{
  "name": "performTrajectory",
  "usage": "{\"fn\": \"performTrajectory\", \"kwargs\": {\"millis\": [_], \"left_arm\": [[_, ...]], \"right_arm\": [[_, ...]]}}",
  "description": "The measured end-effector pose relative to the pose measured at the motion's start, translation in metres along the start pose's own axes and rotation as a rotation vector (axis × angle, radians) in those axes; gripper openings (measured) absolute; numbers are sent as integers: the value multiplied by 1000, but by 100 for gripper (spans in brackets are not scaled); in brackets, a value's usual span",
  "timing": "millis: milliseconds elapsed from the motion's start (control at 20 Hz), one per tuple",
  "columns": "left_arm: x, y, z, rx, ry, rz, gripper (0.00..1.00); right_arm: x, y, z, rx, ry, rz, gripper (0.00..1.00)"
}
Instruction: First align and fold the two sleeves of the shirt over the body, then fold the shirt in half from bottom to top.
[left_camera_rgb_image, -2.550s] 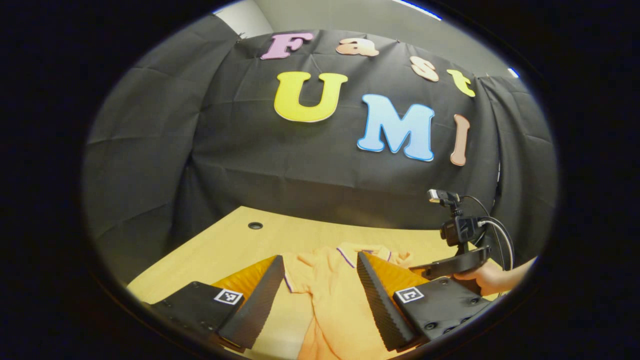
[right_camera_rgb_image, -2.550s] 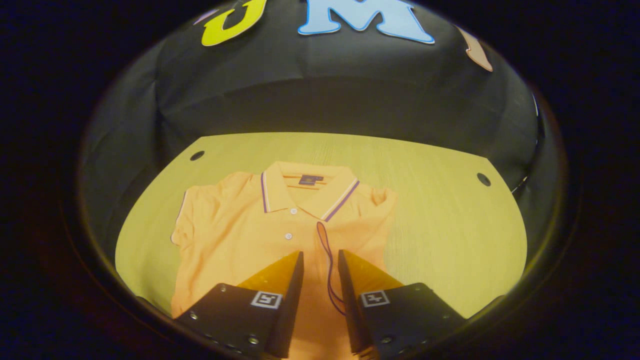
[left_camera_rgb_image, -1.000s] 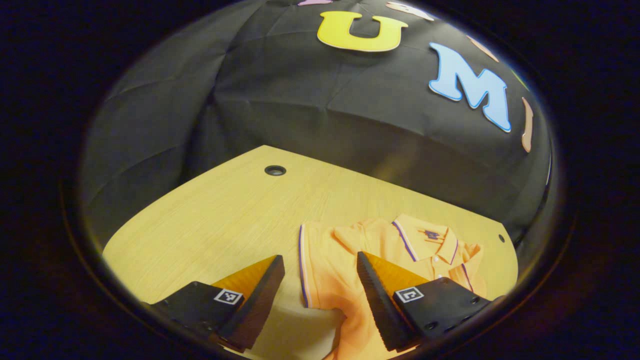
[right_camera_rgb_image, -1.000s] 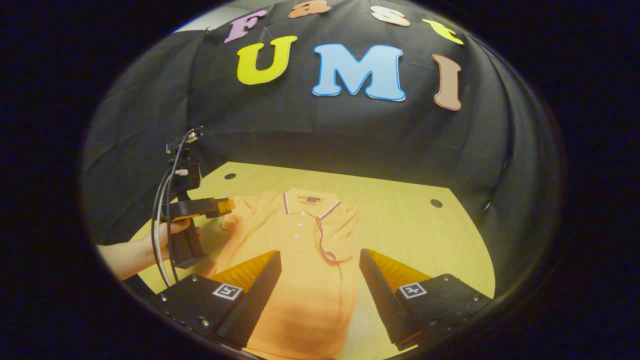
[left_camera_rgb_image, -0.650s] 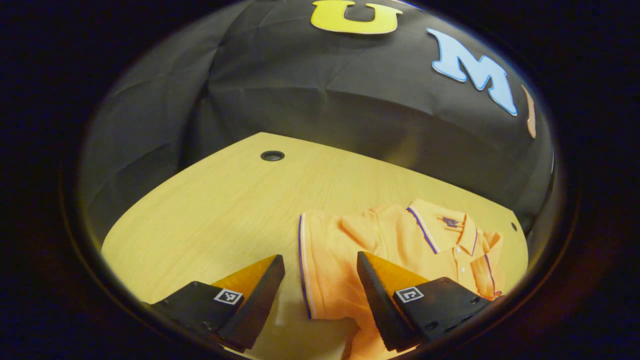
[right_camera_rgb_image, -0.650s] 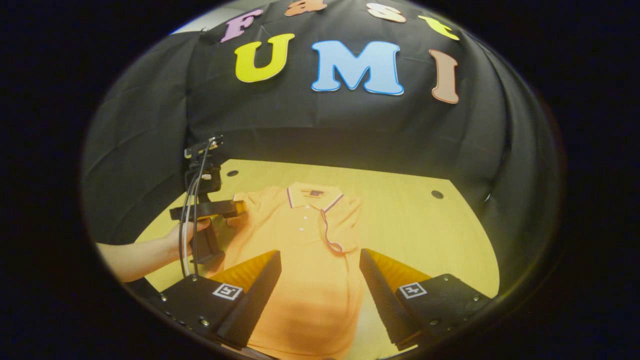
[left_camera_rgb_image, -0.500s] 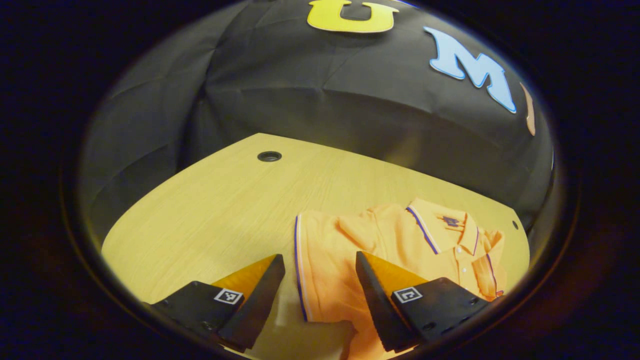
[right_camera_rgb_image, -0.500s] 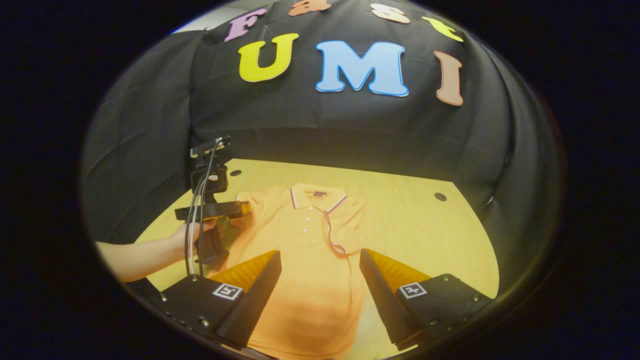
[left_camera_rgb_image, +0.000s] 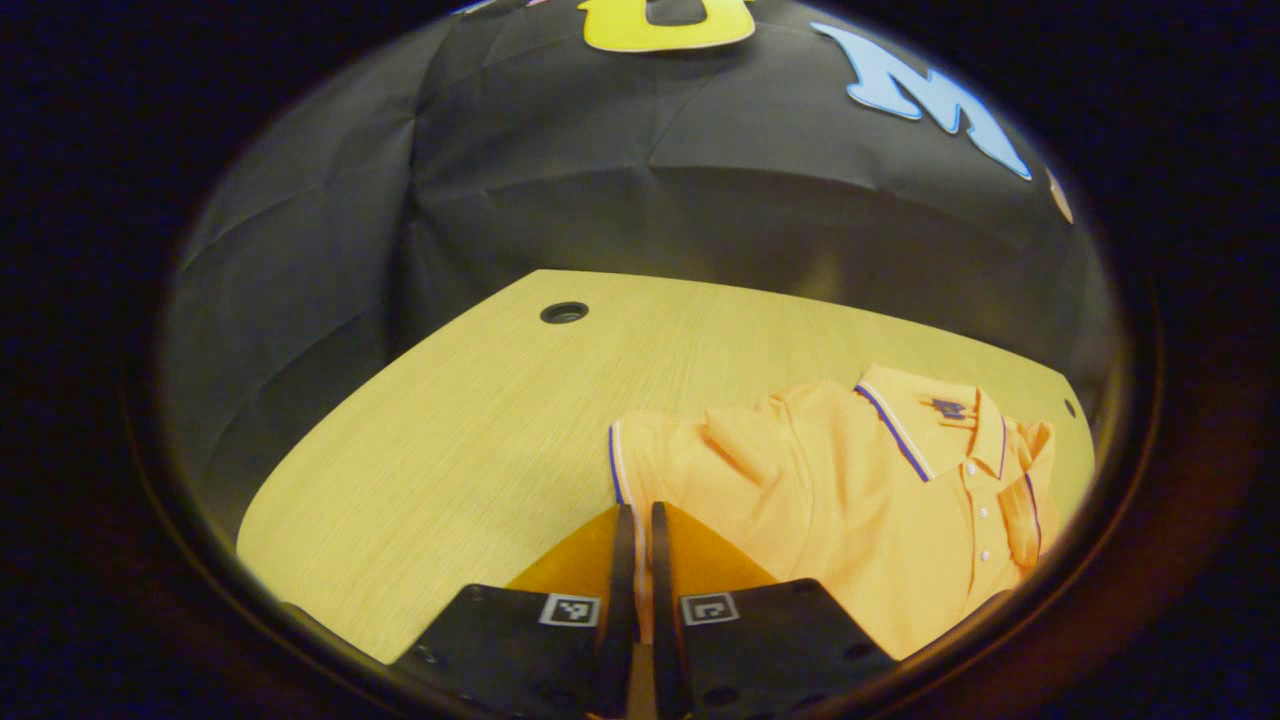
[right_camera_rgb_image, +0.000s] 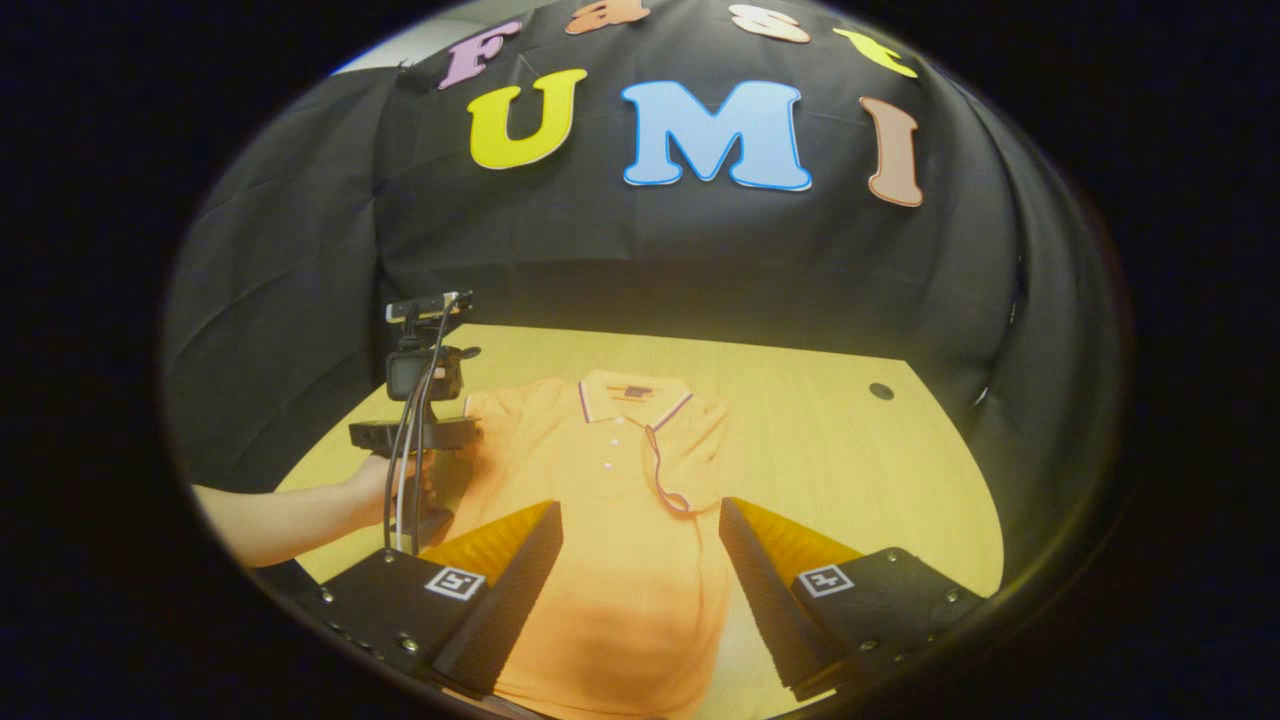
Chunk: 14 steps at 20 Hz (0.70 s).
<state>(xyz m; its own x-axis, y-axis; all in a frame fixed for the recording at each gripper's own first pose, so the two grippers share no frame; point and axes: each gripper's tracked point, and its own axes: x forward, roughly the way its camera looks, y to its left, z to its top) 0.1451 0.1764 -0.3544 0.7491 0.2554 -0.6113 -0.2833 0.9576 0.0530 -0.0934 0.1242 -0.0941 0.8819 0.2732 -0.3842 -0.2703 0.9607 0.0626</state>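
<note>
Orange polo shirt (right_camera_rgb_image: 620, 520) with a purple-striped collar lay face up on the pale wooden surface (right_camera_rgb_image: 850, 450), one sleeve already folded over its body. Black cloth (right_camera_rgb_image: 700, 250) walled the booth behind. The left gripper (left_camera_rgb_image: 636, 560), held by a hand (right_camera_rgb_image: 385, 485), had its fingers clenched on the other sleeve's hem (left_camera_rgb_image: 625, 470). The right gripper (right_camera_rgb_image: 640, 560) hovered above the shirt's lower body, fingers spread apart.

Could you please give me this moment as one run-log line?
left gripper: shut on left sleeve | right gripper: open above shirt | right sleeve: folded
</note>
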Motion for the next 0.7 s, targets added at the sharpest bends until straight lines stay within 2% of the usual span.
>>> {"fn": "performTrajectory", "kwargs": {"millis": [100,200,400,700], "left_arm": [[-2,-5,1,3,-4,-36,14],[-6,-6,8,-23,-24,-63,6],[-20,-6,33,-14,-97,-72,6],[-45,-43,60,46,-161,-147,6]], "right_arm": [[-2,-2,0,4,-3,-1,98],[-4,-5,-1,4,-6,-10,98],[-6,-12,-6,28,-4,-23,97],[-8,-16,-12,48,4,-36,98]]}}
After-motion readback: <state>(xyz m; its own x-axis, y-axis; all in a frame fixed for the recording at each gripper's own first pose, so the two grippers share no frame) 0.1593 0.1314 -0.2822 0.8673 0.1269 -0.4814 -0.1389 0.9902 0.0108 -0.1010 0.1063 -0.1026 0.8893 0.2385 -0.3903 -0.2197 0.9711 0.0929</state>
